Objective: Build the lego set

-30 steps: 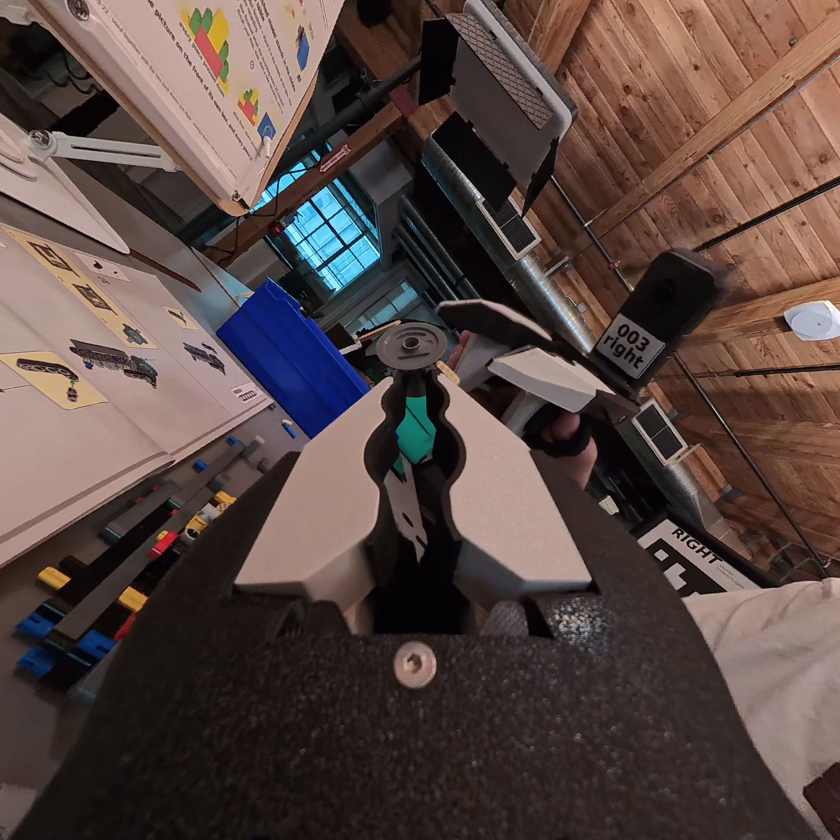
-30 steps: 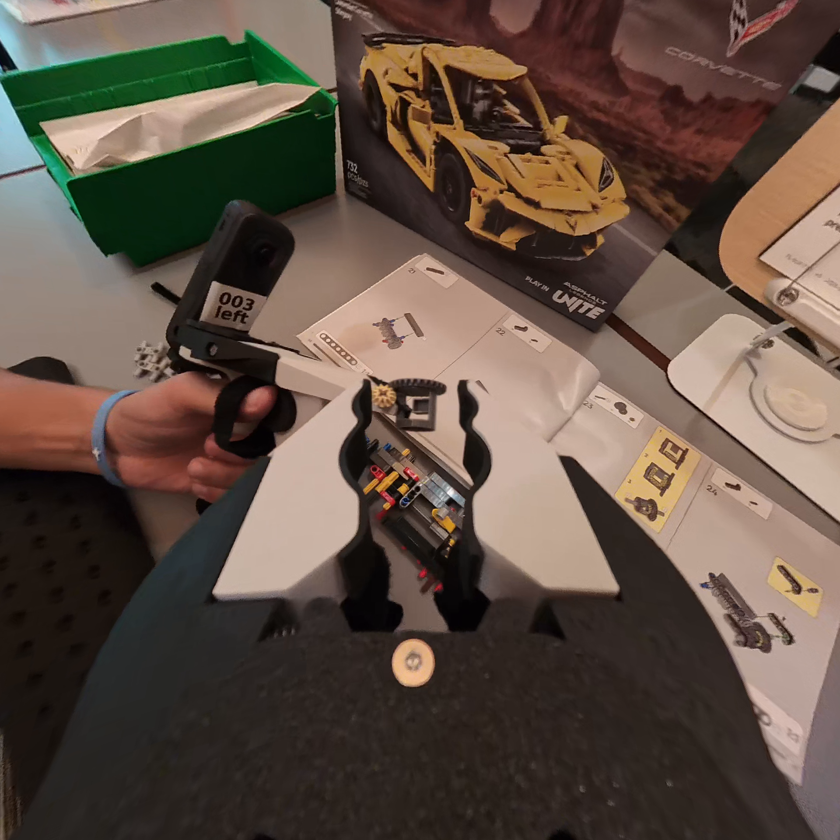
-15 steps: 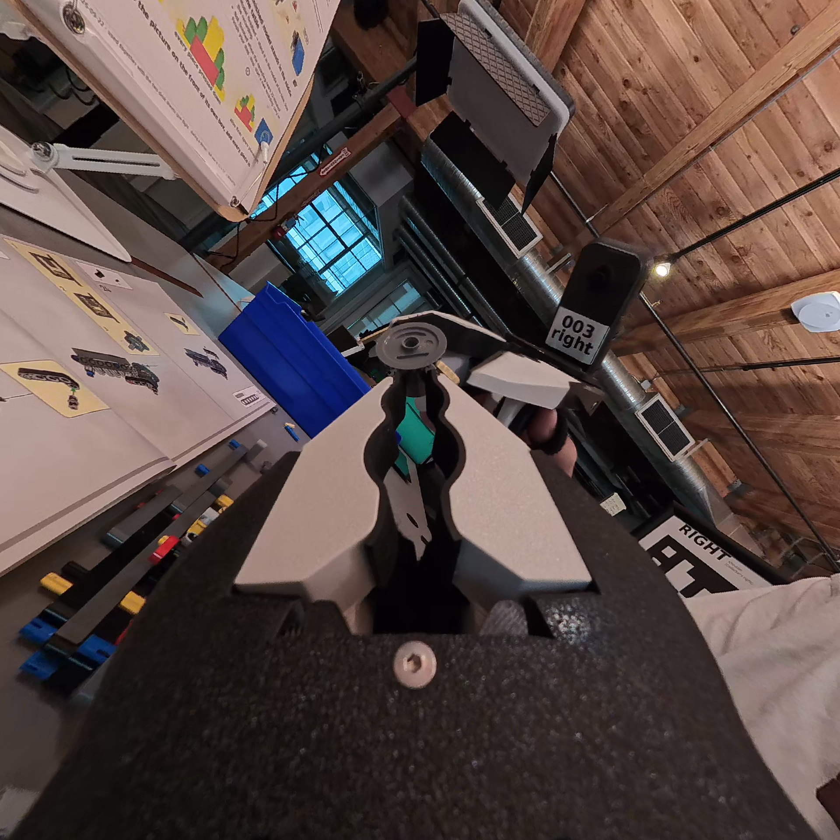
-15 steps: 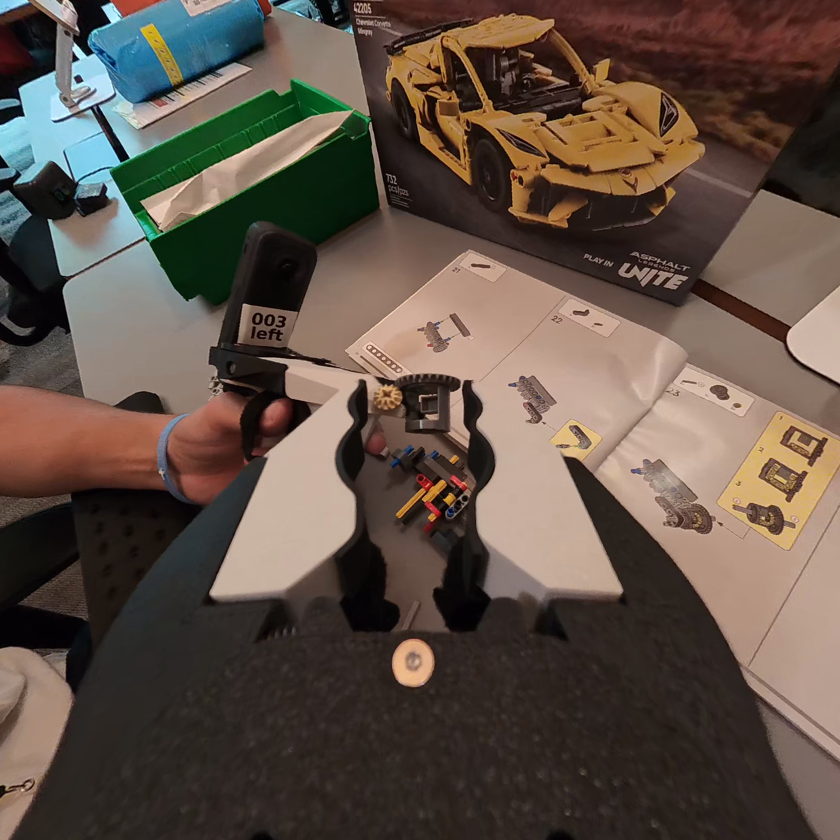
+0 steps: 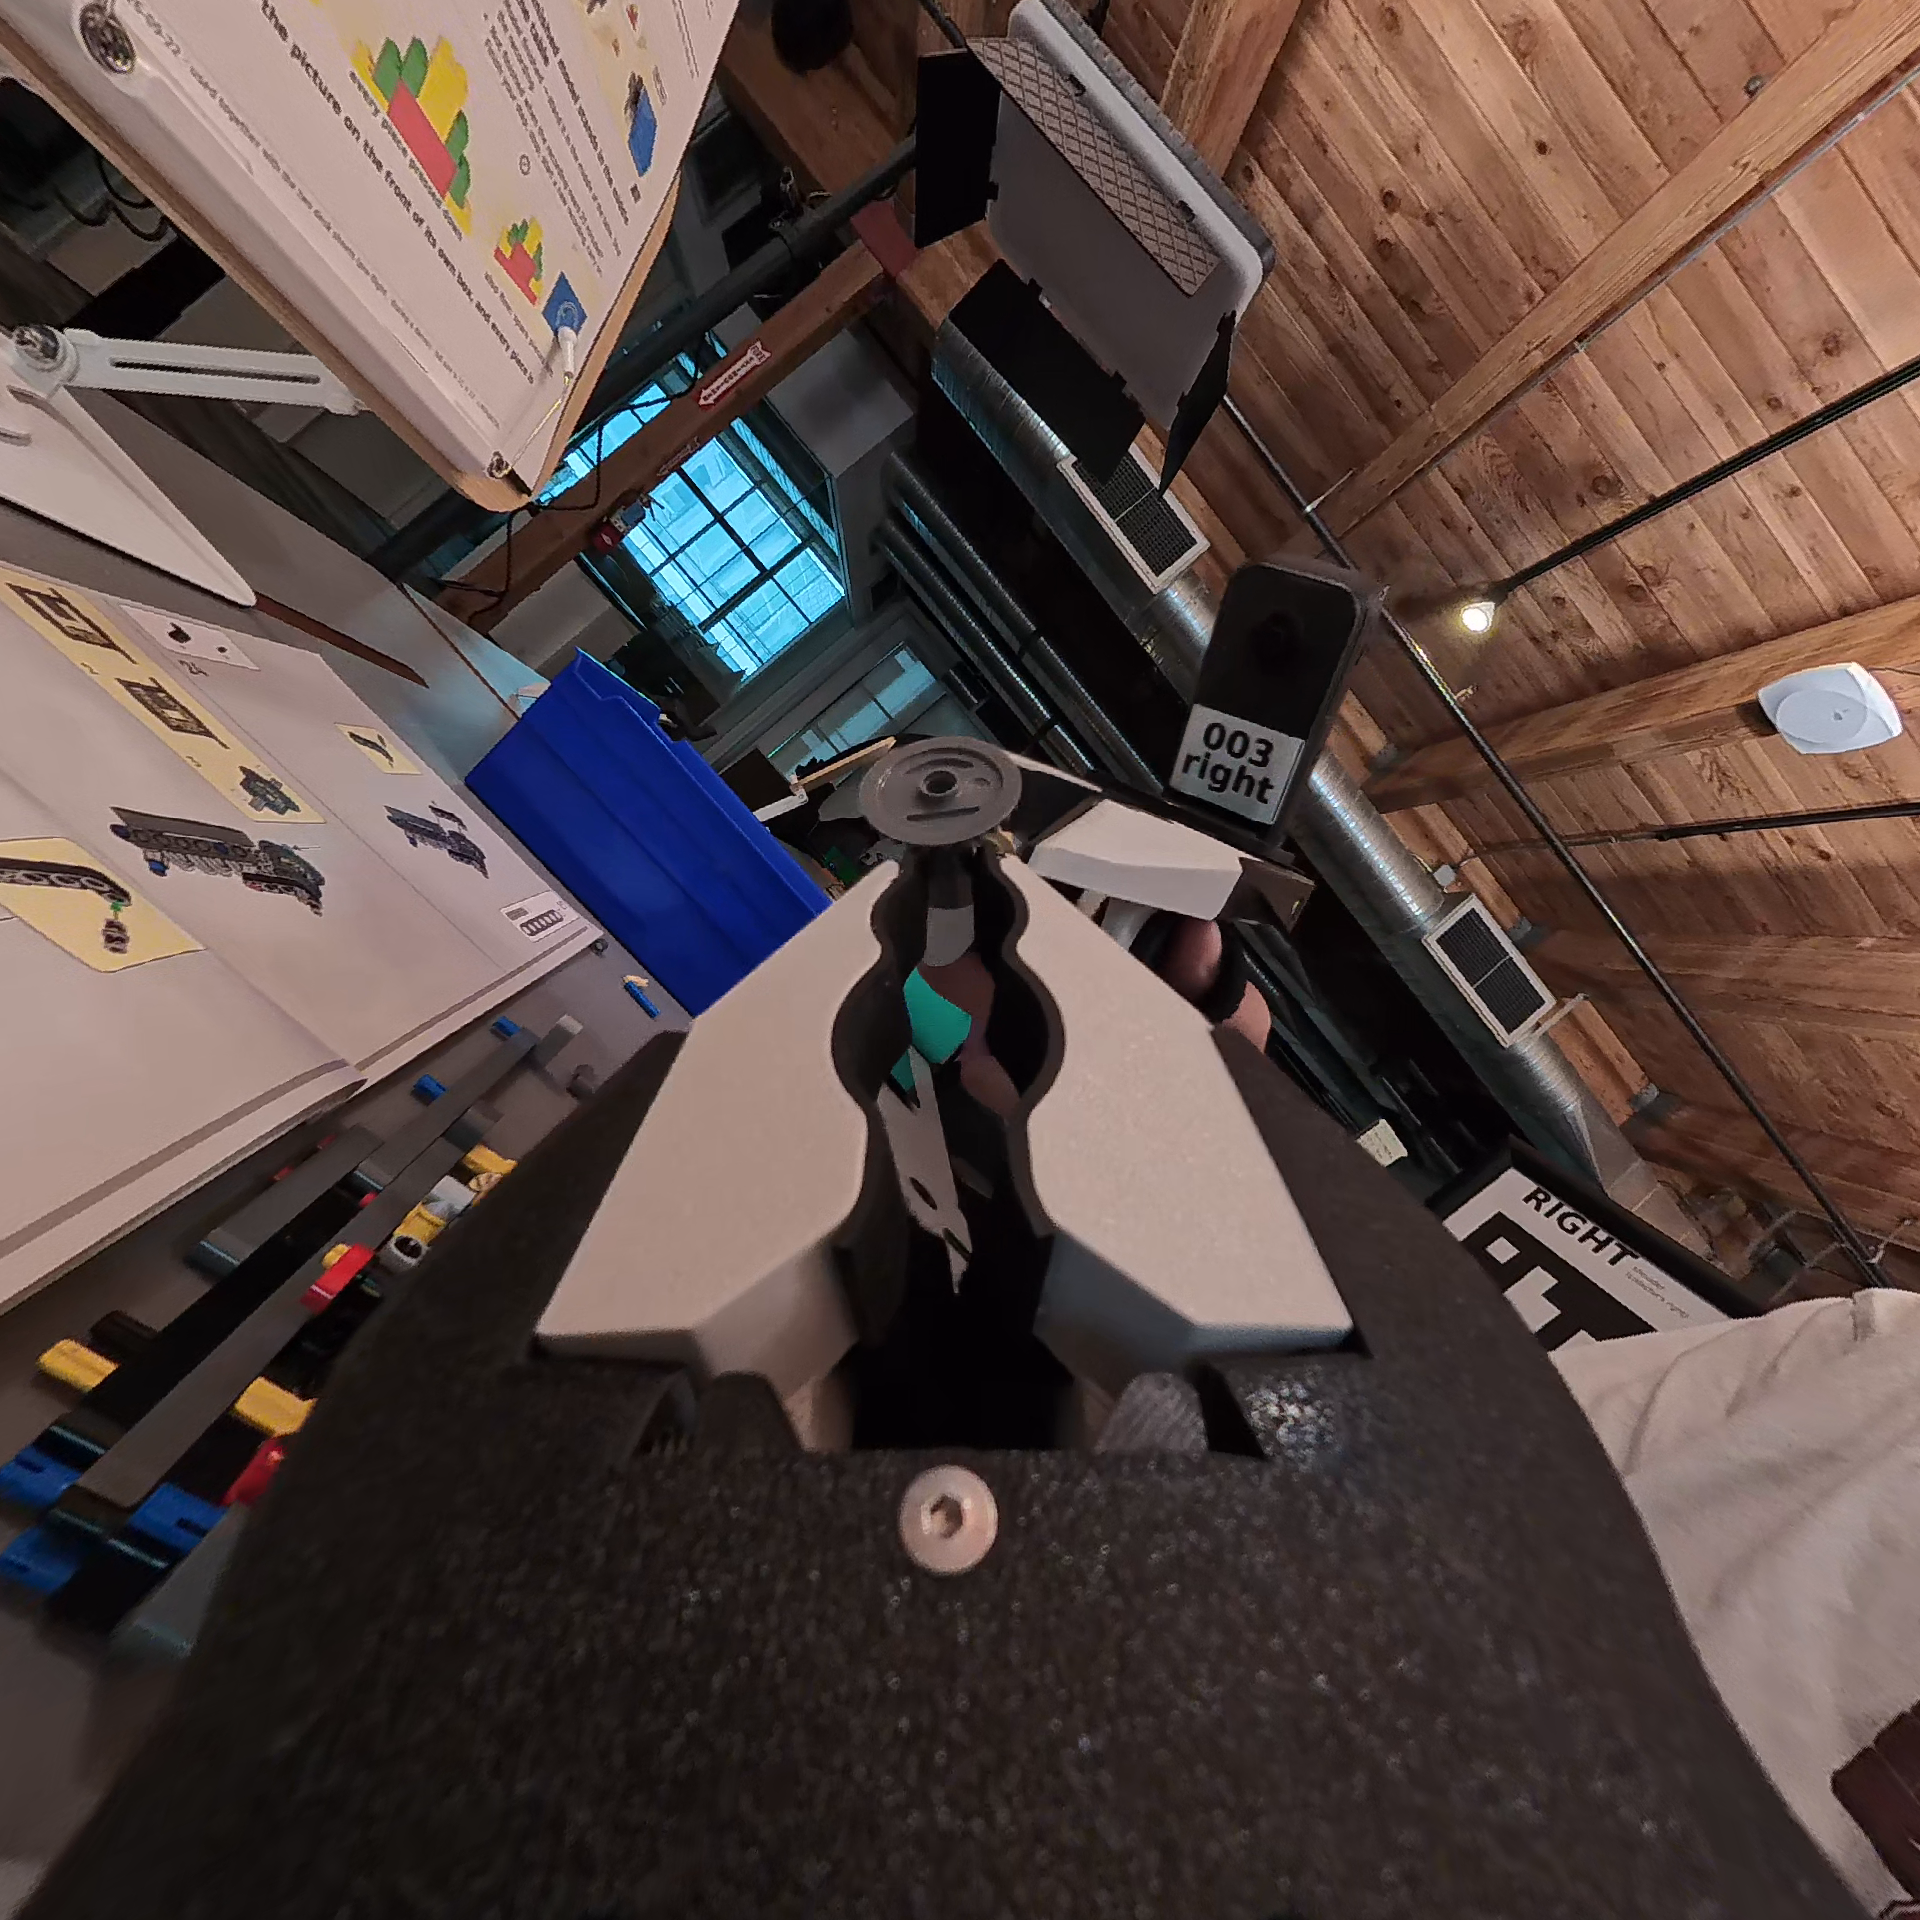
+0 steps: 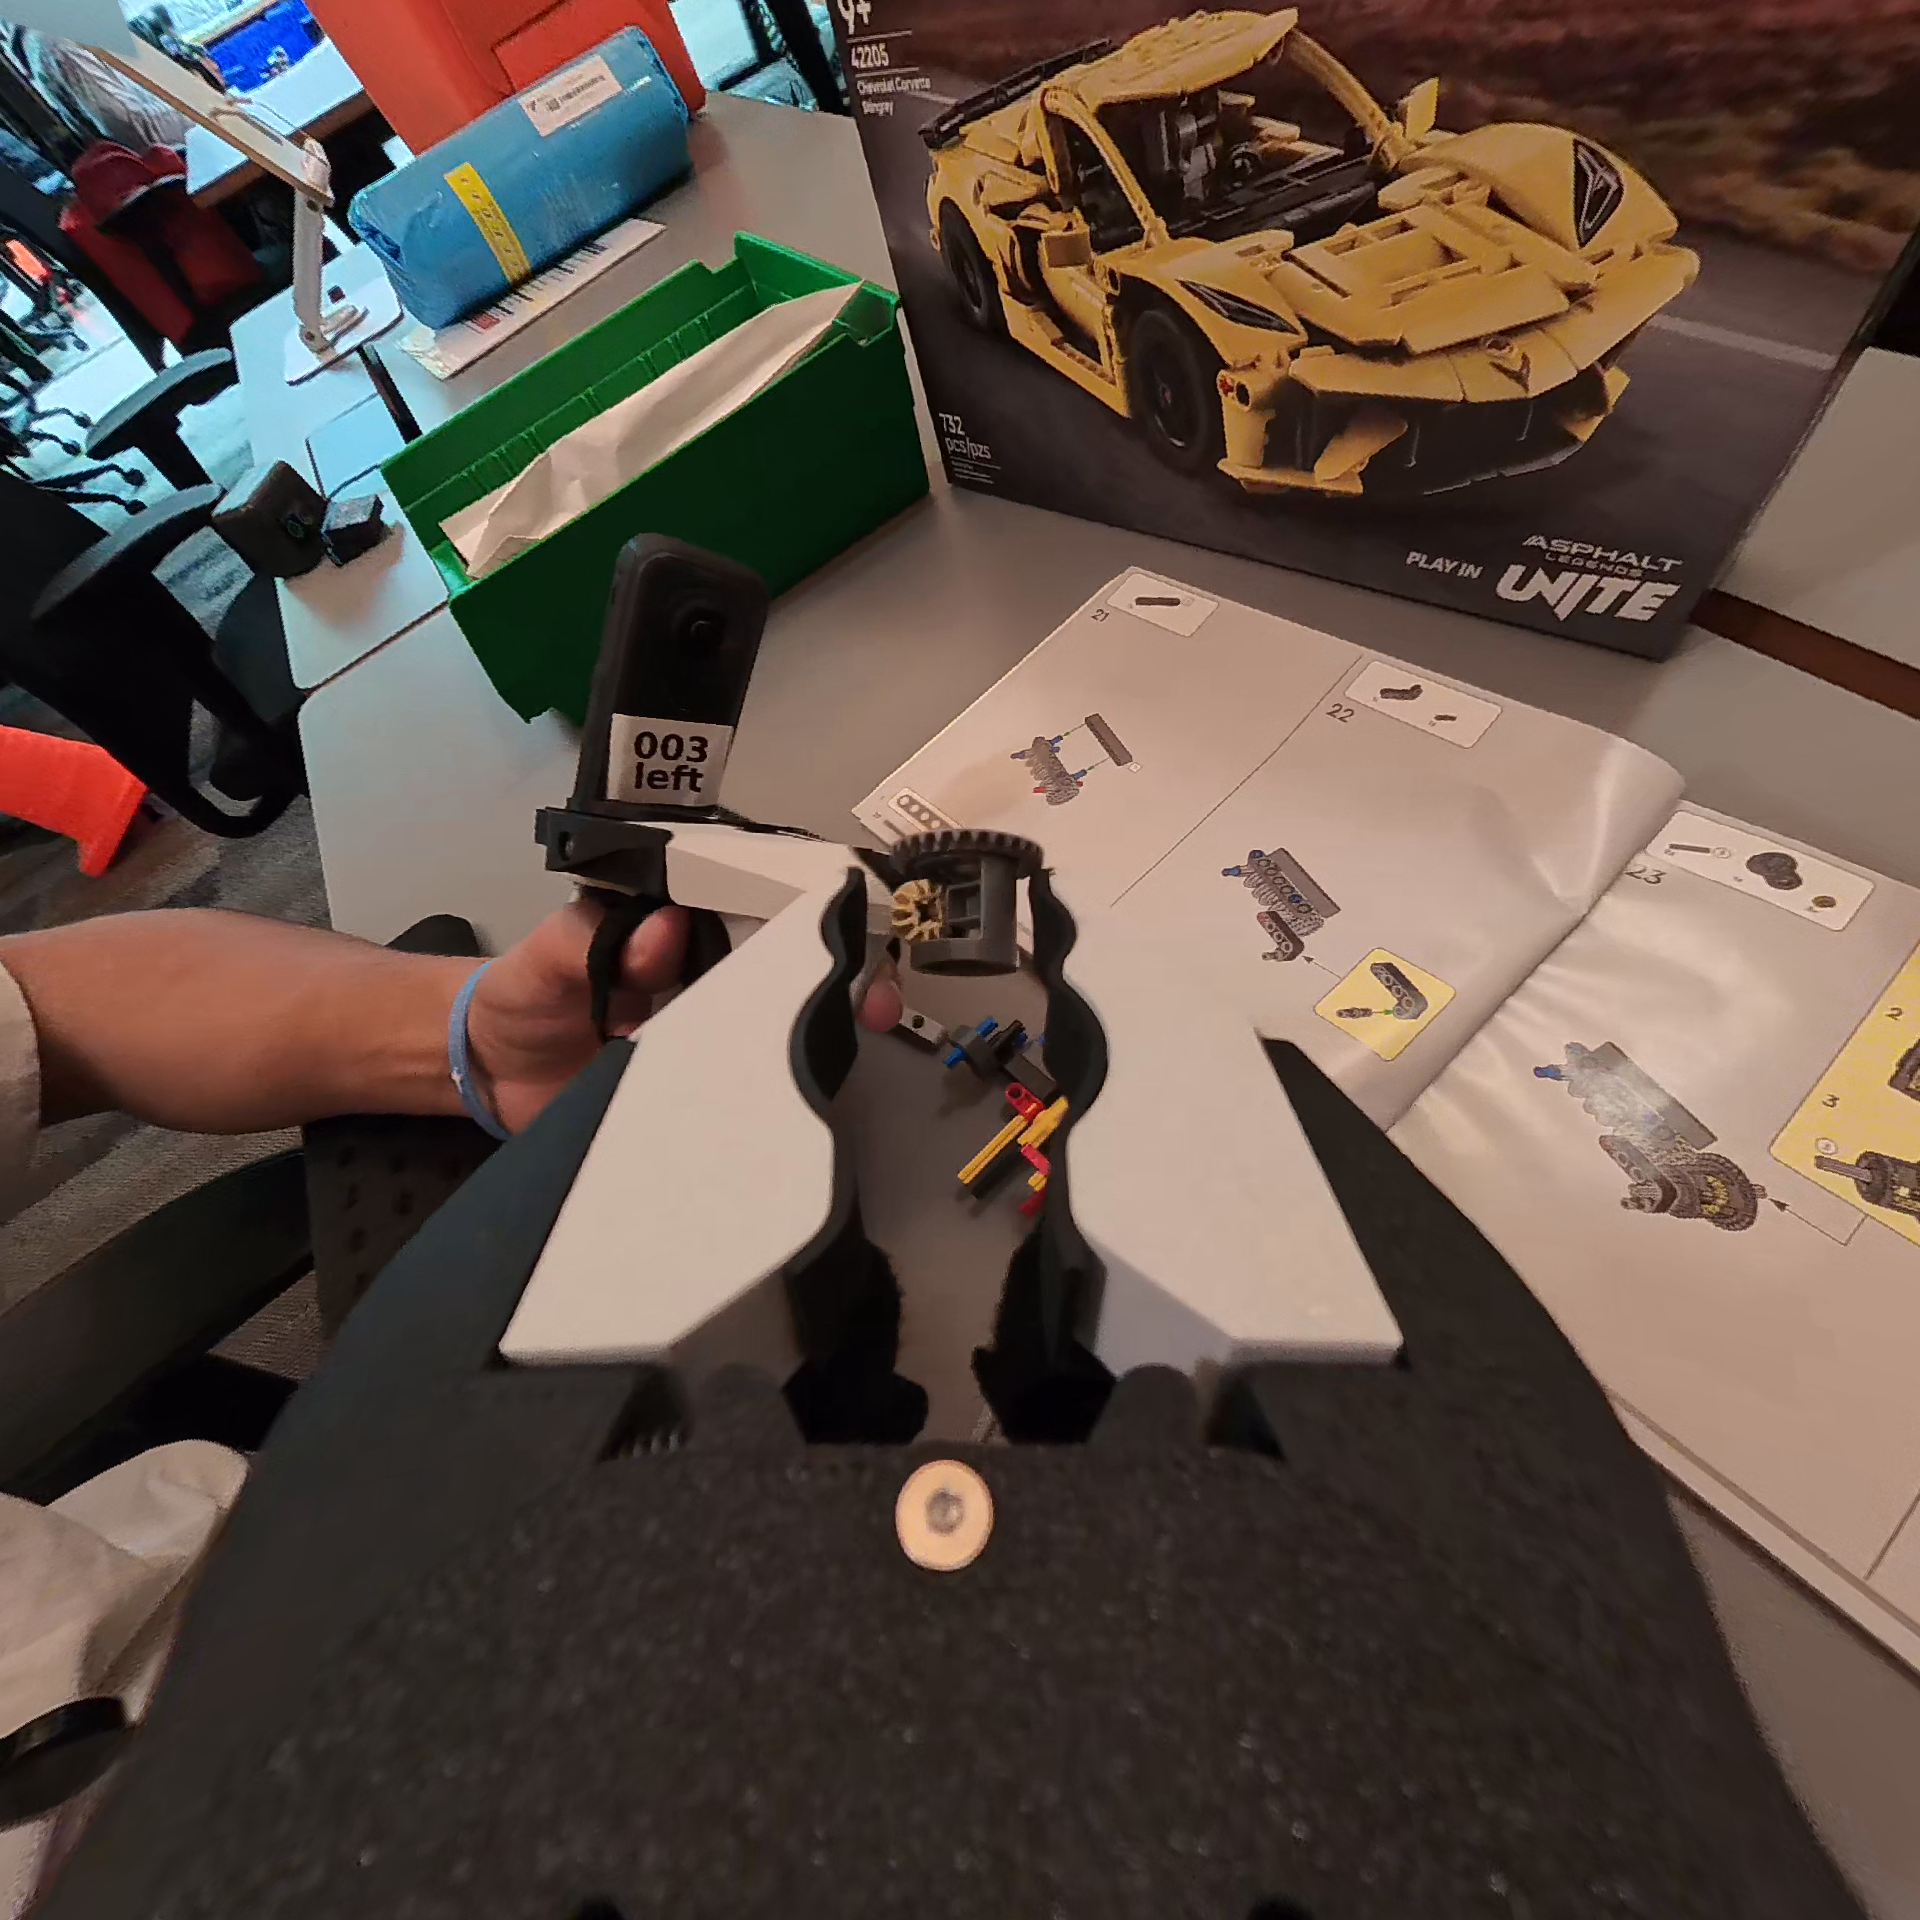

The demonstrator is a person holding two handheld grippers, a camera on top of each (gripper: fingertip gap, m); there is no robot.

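Since the earlier frames the right gripper [image 6: 951, 914] has swung up and back, so more of the set's box [image 6: 1351, 312] and the green bin [image 6: 665, 457] now shows behind it. Between its spread fingertips sits the differential housing [image 6: 961, 899], a dark grey cage with a toothed ring on top and a tan bevel gear [image 6: 916, 906] at its side. Whether those fingertips touch it I cannot tell.

The left gripper [image 5: 940, 862] is pinching the housing by a narrow neck, fingers pressed nearly together, with the ring's flat face [image 5: 940, 795] poking out above the tips. The piece is held in the air, above the near edge of the desk [image 6: 436, 769], over a scatter of loose pins and beams [image 6: 1003, 1101]; the open instruction booklet [image 6: 1351, 831] lies toward the desk's right side.

I judge the housing light, rigid and smooth, so it may twist in a pinch. The tan gear looks loosely seated and could drop out. Best hold is across the cage's flat sides, clear of the teeth and gear.
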